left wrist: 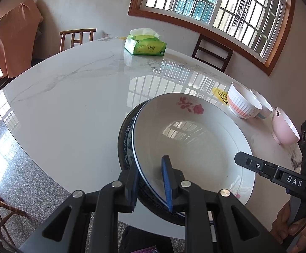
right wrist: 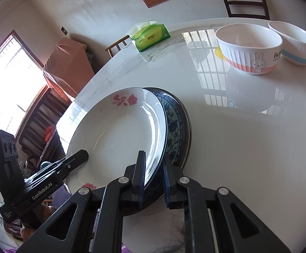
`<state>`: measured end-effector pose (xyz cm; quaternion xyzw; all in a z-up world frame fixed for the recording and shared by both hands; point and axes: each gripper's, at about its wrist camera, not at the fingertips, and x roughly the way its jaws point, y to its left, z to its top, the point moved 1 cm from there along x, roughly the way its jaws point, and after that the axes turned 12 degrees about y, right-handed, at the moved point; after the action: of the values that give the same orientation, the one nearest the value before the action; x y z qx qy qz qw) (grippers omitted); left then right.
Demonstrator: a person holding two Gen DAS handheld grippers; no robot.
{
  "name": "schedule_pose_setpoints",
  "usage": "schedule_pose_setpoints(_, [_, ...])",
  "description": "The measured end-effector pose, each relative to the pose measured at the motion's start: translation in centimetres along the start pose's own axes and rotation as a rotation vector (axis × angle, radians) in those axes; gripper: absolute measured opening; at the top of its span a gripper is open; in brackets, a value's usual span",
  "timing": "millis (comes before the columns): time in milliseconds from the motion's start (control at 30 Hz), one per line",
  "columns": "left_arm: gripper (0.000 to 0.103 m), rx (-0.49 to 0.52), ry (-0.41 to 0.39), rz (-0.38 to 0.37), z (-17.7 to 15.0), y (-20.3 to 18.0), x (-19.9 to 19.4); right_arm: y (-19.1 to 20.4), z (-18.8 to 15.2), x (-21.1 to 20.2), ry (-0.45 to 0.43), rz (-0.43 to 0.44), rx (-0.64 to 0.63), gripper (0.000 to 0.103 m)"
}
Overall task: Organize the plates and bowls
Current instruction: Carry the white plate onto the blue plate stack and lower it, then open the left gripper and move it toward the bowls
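Note:
A white plate with a red rose print (left wrist: 195,139) (right wrist: 119,130) lies tilted on top of a dark blue patterned plate (left wrist: 125,143) (right wrist: 176,124) near the front edge of the white marble table (left wrist: 68,105). My left gripper (left wrist: 150,181) is shut on the left rim of the plates. My right gripper (right wrist: 154,179) is shut on their right rim and shows in the left wrist view (left wrist: 245,160). Three bowls stand at the right: a ribbed white bowl with an orange band (left wrist: 243,103) (right wrist: 250,48), a white bowl with a teal band (left wrist: 262,105) (right wrist: 296,44) and a pink bowl (left wrist: 283,128).
A green tissue pack (left wrist: 145,45) (right wrist: 150,37) lies at the far side of the table. A yellow sticker (left wrist: 219,93) is by the bowls. Wooden chairs (left wrist: 213,52) (left wrist: 78,37) stand around the table. The table's front edge is just under my grippers.

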<state>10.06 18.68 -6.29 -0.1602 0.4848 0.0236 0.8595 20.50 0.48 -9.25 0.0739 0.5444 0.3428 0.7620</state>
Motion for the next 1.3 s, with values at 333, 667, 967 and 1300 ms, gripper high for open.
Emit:
schedule_pose_setpoints(333, [0.025, -0.009, -0.024, 0.008, -0.1, 0.3, -0.3, -0.2, 0.2, -0.1, -0.006, 0.009, 0.012, 0.014])
schedule_pose_setpoints(667, [0.054, 0.02, -0.198, 0.117, -0.3, -0.1, -3.7, 0.5, 0.0, -0.1, -0.03, -0.032, -0.016, 0.017])
schedule_pose_setpoints(967, [0.054, 0.049, -0.18, 0.116, -0.9, -0.6, -3.2, 1.5, -0.2, -0.3, -0.077, -0.137, -0.078, 0.02])
schedule_pose_setpoints(1300, [0.054, 0.099, -0.185, 0.146, -1.5, -2.3, -2.9, 3.3, -1.0, -2.5, -0.236, -0.345, -0.182, 0.051])
